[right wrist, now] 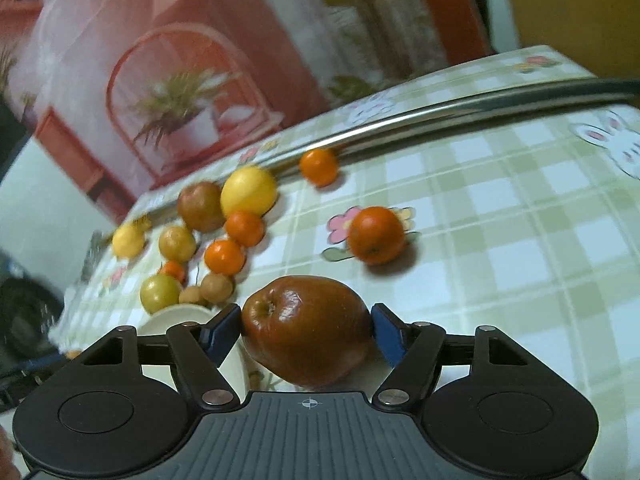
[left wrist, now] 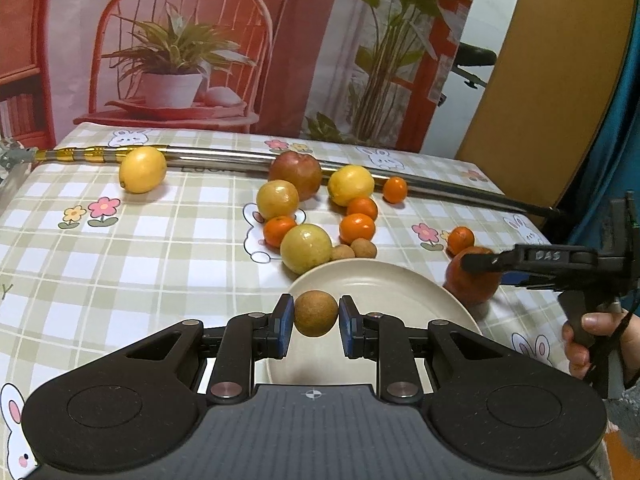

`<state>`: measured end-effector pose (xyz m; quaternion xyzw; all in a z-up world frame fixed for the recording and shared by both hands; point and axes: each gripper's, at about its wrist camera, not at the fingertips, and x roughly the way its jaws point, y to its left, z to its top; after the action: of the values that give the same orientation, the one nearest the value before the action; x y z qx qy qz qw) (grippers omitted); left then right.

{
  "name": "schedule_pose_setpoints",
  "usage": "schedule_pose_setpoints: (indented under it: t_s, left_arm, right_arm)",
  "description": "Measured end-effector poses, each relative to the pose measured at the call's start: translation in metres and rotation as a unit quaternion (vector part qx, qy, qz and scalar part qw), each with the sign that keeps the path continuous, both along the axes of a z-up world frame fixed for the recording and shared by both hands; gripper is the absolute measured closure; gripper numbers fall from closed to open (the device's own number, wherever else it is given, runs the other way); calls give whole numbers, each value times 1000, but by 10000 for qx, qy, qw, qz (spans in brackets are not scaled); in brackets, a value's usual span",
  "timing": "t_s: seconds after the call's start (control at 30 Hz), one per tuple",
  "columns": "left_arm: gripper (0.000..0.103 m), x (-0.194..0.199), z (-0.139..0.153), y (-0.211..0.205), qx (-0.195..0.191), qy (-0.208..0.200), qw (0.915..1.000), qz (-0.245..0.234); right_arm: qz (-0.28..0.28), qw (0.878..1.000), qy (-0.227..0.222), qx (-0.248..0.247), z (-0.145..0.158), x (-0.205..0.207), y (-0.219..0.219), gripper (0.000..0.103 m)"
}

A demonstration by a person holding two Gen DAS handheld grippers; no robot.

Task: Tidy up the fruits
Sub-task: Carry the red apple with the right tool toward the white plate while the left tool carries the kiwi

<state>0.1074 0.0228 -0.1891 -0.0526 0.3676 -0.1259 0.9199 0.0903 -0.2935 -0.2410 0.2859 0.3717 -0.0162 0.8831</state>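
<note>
- The left tongs (left wrist: pixel 316 316) pinch a small brown longan (left wrist: pixel 315 313) between their blue pads, held over the near-left part of a cream plate (left wrist: pixel 404 284).
- The right tongs (right wrist: pixel 306 330) pinch a reddish-brown apple (right wrist: pixel 306 328) on both flanks; in the left wrist view this apple (left wrist: pixel 472 284) sits just off the plate's rim at 3 o'clock, with a hand (left wrist: pixel 600 340) on the tool's handle.
- The plate lies on a checked counter (left wrist: pixel 140 264) printed with rabbits and flowers.
- From the plate, a cluster of fruit spreads toward 12 o'clock: a yellow-green fruit (left wrist: pixel 306 249) touching the rim, two more longans (left wrist: pixel 354 250), several tangerines (left wrist: pixel 357 229), a second apple (left wrist: pixel 296 174).
- A lemon (left wrist: pixel 142 169) lies well apart at 10 o'clock, against a long metal rod (left wrist: pixel 440 188).
- One tangerine (right wrist: pixel 375 234) sits alone at 1 o'clock from the held apple.
</note>
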Motion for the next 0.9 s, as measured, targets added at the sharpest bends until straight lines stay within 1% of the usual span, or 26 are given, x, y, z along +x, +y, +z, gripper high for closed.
schedule_pose_setpoints:
  t_s: [0.07,0.13,0.2,0.3,0.33,0.4,0.43,0.53,0.6,0.67,0.7,0.8,0.9]
  left_arm:
    - [77,0,-2,-1,-7,49,10000,-51]
    - [77,-1,-4,-2,-6,85,9999,-109]
    - [77,-2,-6,-3,27,111,9998,-164]
    - [77,-3,-5,-3,132,179,9996,-172]
    - [77,-3,-3,0,93,191,9997,-133]
    - [77,-4,6,11,-140,243,9996,-47]
    - [77,-5,11,15,-198,236,9995,1]
    - [77,-13,28,24,-134,139,9997,150]
    - [77,-18,36,28,-208,189,9995,171]
    - [77,-23,40,29,-339,180,9992,121]
    - [77,-24,39,27,-343,174,9992,81]
    - [77,-21,31,14,-150,196,9997,-40]
    - [77,-14,17,3,-89,189,9996,-197]
  right_arm:
    - [-129,9998,-73,90,3,-9,-3,36]
    - [-137,9996,-171,178,8,-16,0,36]
    - [-30,9993,-273,241,17,-22,7,36]
    - [155,9991,-344,210,30,-25,25,36]
    - [205,9989,-349,222,33,-25,32,36]
    - [297,9983,-405,286,40,-27,42,36]
    - [335,9980,-436,325,44,-28,47,36]
    - [439,9966,-505,485,54,-32,59,36]
    - [521,9953,-540,612,58,-34,65,36]
    - [643,9941,-556,678,58,-36,71,36]
    - [689,9943,-528,623,56,-35,75,36]
    - [791,9956,-299,411,44,-30,85,36]
    - [943,9952,-184,207,31,-23,94,36]
